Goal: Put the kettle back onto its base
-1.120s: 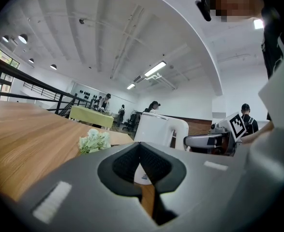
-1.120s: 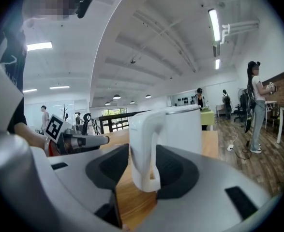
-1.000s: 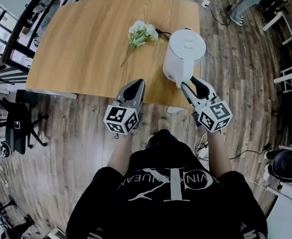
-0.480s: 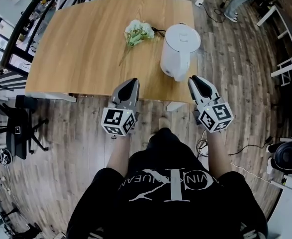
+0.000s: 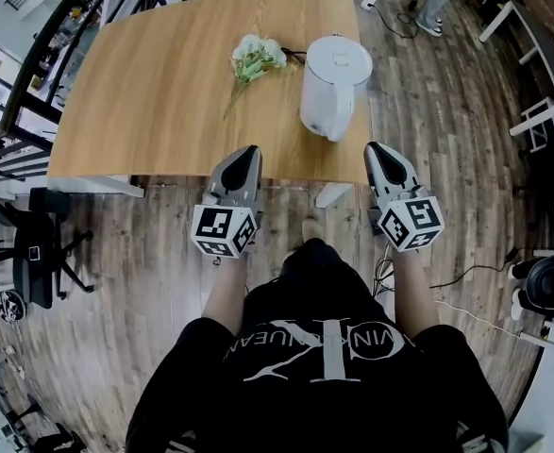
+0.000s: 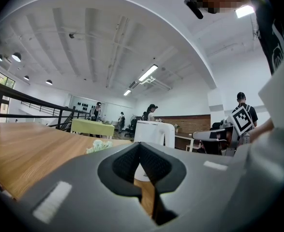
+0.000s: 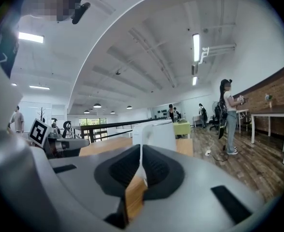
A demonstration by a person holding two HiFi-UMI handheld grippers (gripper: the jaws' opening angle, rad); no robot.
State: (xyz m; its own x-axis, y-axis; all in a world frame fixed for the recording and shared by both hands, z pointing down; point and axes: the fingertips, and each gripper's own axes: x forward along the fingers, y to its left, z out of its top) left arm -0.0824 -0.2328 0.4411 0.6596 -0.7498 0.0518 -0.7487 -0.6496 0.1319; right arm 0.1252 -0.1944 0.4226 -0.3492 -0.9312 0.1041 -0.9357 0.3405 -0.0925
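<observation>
Room: open office with a plank floor (image 5: 446,111); a wooden bench (image 5: 163,92) runs across the far half of the head view.
Kettle: the white kettle (image 5: 333,78) stands upright near the right near corner of the bench, with its lid on and nothing touching it.
Flowers: a small bunch of white flowers (image 5: 255,58) lies just left of the kettle, apart from it.
Left gripper: the left gripper (image 5: 243,155) hovers at the near edge of the bench, well left of the kettle. Its jaws are closed tip to tip with nothing between them.
Right gripper: the right gripper (image 5: 380,151) hovers just off the near right corner, near the kettle but clear of it. Its jaws are coming fully together, the pads meet, and they are empty.
Done: the kettle is set down and released, so the placing looks finished.
Left: probably nothing, or only a check that the kettle sits squarely on its base.
Hidden: the base itself shows in no view. From above, the kettle's body covers whatever is under it.
Cut off: in both gripper views the gripper bodies block the foot of the kettle, so I cannot tell how it is seated.
Hard to make out: a thin dark cord (image 5: 295,55) runs between the flowers and the kettle, and its end is not clear.
</observation>
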